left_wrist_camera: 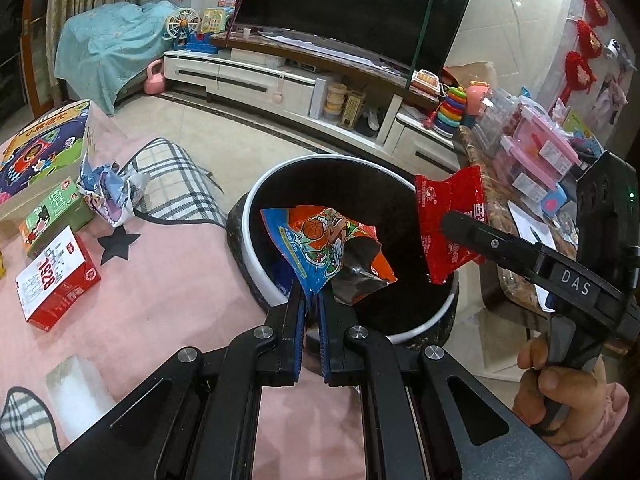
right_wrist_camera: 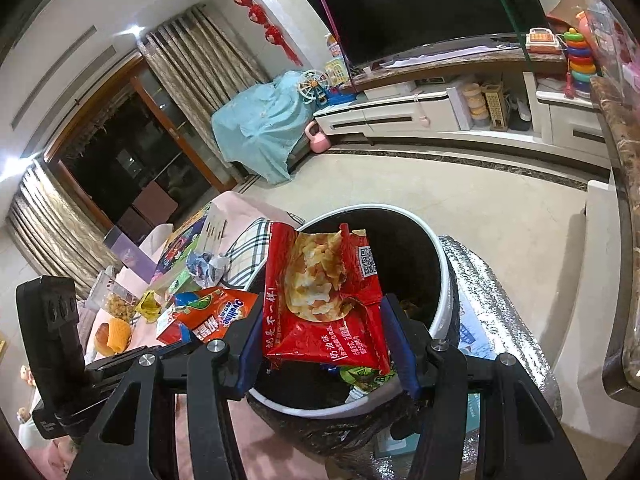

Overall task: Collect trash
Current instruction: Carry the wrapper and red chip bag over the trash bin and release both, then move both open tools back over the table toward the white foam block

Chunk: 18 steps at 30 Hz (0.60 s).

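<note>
the left gripper (left_wrist_camera: pixel 313 300) is squeezed tight on an orange and blue wrapper (left_wrist_camera: pixel 326 246). the right gripper (right_wrist_camera: pixel 328 344) pinches a red chip bag (right_wrist_camera: pixel 320 300), jaws half wide. both hang over the bin (left_wrist_camera: pixel 256 200), not dropped yet. crumpled paper (left_wrist_camera: pixel 110 192) waits on the table.

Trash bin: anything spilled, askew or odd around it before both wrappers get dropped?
Nothing spilled. The trash bin stands upright; the left gripper holds the blue-orange wrapper and the right gripper the red wrapper above its opening.

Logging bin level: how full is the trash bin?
Not empty: wrappers lie inside the bin; exact level cannot tell.
</note>
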### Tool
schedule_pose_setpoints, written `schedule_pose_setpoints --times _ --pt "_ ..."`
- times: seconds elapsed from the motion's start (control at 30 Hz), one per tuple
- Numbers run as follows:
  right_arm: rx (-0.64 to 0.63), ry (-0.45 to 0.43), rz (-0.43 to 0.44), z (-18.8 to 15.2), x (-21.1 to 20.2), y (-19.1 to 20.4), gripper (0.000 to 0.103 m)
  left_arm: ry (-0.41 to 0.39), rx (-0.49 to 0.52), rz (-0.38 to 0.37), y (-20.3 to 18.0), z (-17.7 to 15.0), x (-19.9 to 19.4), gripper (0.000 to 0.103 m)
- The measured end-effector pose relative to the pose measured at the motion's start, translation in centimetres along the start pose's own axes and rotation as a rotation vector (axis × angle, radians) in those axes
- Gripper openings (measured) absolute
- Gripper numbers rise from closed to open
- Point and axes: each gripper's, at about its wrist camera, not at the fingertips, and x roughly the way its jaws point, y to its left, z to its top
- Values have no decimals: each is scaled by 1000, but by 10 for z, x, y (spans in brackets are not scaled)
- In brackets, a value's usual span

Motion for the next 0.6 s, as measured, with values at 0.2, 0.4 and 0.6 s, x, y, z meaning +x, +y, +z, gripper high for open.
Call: schedule_pose_setpoints --times 0.2,0.4,0.6 --pt "4 13 -9 1 4 -2 57 13 3 6 1 5 9 6" --pt "14 28 -16 6 9 -7 59 13 13 12 0 15 15 8" --pt "46 40 -30 10 11 -10 66 9 5 20 3 14 10 44"
